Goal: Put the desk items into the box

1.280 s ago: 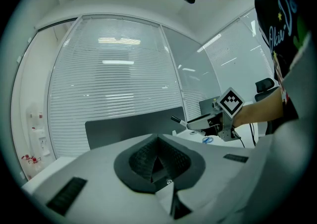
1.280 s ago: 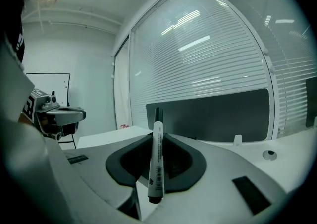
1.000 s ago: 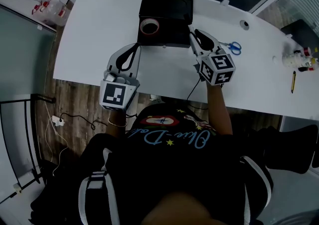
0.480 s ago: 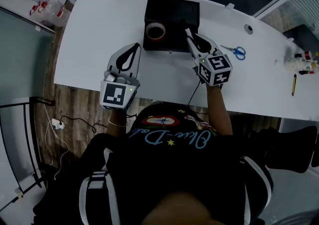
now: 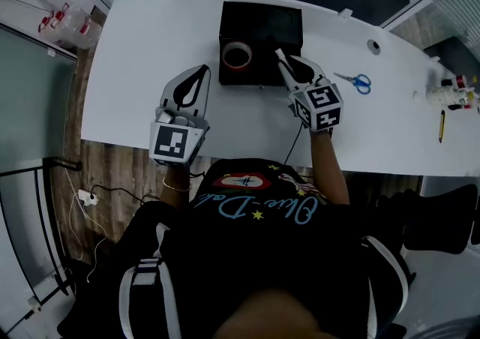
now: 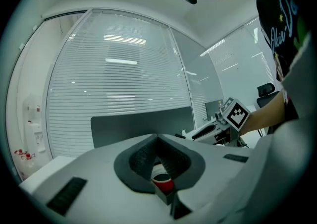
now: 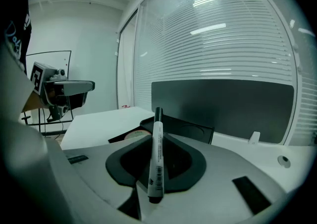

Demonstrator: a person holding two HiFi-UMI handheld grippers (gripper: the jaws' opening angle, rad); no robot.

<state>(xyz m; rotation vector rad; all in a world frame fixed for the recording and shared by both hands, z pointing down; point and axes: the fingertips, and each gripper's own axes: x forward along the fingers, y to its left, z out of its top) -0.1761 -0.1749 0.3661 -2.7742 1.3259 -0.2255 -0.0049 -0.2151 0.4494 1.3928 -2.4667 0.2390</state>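
Observation:
The black open box (image 5: 262,21) stands at the table's far middle with a red-rimmed tape roll (image 5: 237,55) in its front left corner. My right gripper (image 5: 287,67) is shut on a white marker pen (image 5: 280,58) with a black cap, which pokes forward over the box's front right part. In the right gripper view the marker pen (image 7: 156,158) lies between the jaws and points at the box (image 7: 184,125). My left gripper (image 5: 204,69) hovers left of the box, shut and with nothing in it. Past its tips (image 6: 157,138) the tape roll (image 6: 162,182) shows.
Blue-handled scissors (image 5: 352,81) lie on the white table (image 5: 150,45) right of the box. A small bottle (image 5: 448,92) and a yellow pen (image 5: 441,124) sit at the far right edge. A grey partition (image 7: 223,106) stands behind the table.
My right gripper has carried the marker pen left and forward, from beside the box's right edge to over its front right part. The left gripper has drifted slightly away from the box.

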